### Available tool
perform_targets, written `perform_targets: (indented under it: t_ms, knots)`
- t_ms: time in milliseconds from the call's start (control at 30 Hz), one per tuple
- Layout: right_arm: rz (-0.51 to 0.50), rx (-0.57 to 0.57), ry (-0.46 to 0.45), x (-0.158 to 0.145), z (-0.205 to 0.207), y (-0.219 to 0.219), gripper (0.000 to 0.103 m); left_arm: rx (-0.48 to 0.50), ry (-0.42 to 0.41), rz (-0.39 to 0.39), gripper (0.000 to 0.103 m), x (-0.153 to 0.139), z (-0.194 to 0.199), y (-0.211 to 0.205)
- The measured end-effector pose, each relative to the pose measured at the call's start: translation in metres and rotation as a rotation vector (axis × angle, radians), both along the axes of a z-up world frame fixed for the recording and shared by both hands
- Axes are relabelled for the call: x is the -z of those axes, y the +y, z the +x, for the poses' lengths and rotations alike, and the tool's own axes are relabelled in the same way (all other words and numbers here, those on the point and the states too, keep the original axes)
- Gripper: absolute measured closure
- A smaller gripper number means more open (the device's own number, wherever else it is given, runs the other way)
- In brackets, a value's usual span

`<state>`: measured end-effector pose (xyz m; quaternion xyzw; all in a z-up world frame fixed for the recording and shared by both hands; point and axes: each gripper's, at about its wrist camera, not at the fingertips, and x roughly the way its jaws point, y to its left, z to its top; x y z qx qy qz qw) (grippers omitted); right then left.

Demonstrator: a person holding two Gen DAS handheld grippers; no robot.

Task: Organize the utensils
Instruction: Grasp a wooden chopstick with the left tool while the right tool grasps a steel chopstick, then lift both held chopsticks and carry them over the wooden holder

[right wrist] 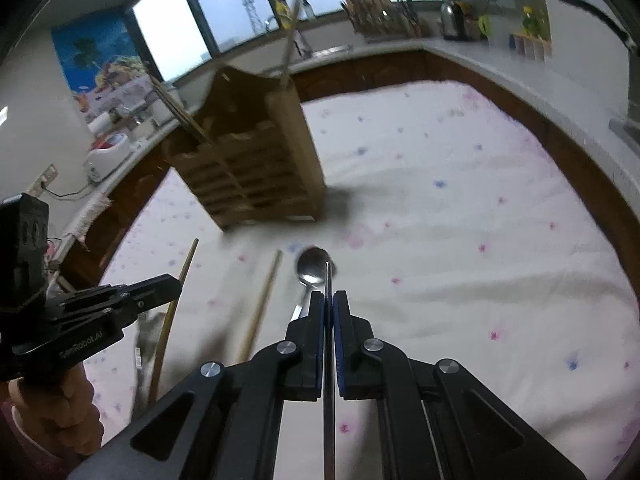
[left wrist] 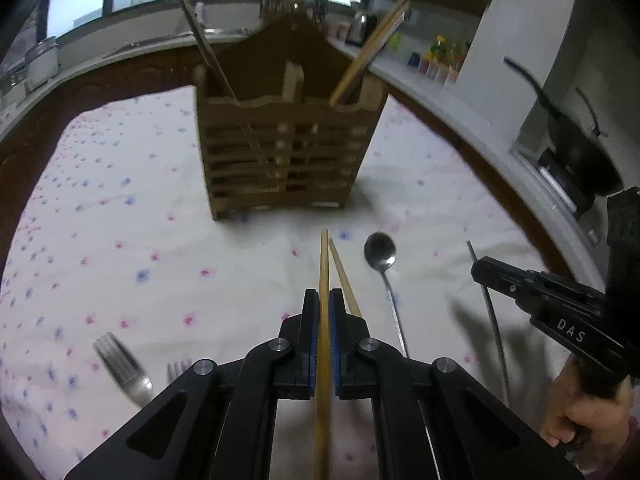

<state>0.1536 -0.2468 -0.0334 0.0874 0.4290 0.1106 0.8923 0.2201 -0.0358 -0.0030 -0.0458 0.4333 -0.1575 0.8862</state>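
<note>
My left gripper (left wrist: pixel 324 294) is shut on a wooden chopstick (left wrist: pixel 324 260) that points toward the wooden utensil holder (left wrist: pixel 280 152). A second wooden chopstick (left wrist: pixel 345 280) lies on the cloth just right of it, beside a metal spoon (left wrist: pixel 380 252). In the right wrist view my right gripper (right wrist: pixel 328 296) is shut on a thin metal chopstick (right wrist: pixel 329 276), above the spoon (right wrist: pixel 314 266). The holder (right wrist: pixel 256 160) stands ahead with chopsticks leaning in its left and right compartments. Each gripper shows in the other's view: the right gripper (left wrist: pixel 478 269) and the left gripper (right wrist: pixel 172 282).
Two forks (left wrist: pixel 120 364) (left wrist: pixel 178 368) lie on the floral tablecloth (left wrist: pixel 120 200) at lower left. A kitchen counter curves behind the table, carrying a kettle (left wrist: pixel 362 26), a black pan (left wrist: pixel 576 152) and a rice cooker (right wrist: pixel 106 156). A hand (left wrist: pixel 580 420) grips the right tool.
</note>
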Motion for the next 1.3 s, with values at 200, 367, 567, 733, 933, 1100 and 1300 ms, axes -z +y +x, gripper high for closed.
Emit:
perform_targets:
  t_ms: [200,367,567,733,933,1100,1300]
  knots:
    - [0.023,-0.018,-0.071,-0.029,-0.013,0.006,0.098,-0.028,-0.063,-0.066,0.1,-0.034,-0.036,0.029]
    - [0.021,-0.031,-0.134,-0.051,-0.026,0.016,0.098,-0.045,-0.116,-0.103,0.1,-0.057,-0.067,0.049]
    - [0.031,-0.049,-0.19,-0.069,-0.038,0.022,0.099,-0.068,-0.165,-0.129,0.101,-0.077,-0.102,0.069]
    - [0.032,-0.055,-0.236,-0.084,-0.044,0.026,0.099,-0.099,-0.213,-0.167,0.101,-0.089,-0.124,0.084]
    - [0.033,-0.053,-0.271,-0.095,-0.043,0.027,0.099,-0.117,-0.261,-0.193,0.103,-0.098,-0.132,0.093]
    - [0.033,-0.051,-0.269,-0.096,-0.041,0.026,0.099,-0.119,-0.259,-0.183,0.103,-0.093,-0.126,0.094]
    - [0.057,-0.048,-0.263,-0.097,-0.038,0.019,0.099,-0.154,-0.155,-0.15,0.102,-0.067,-0.095,0.097]
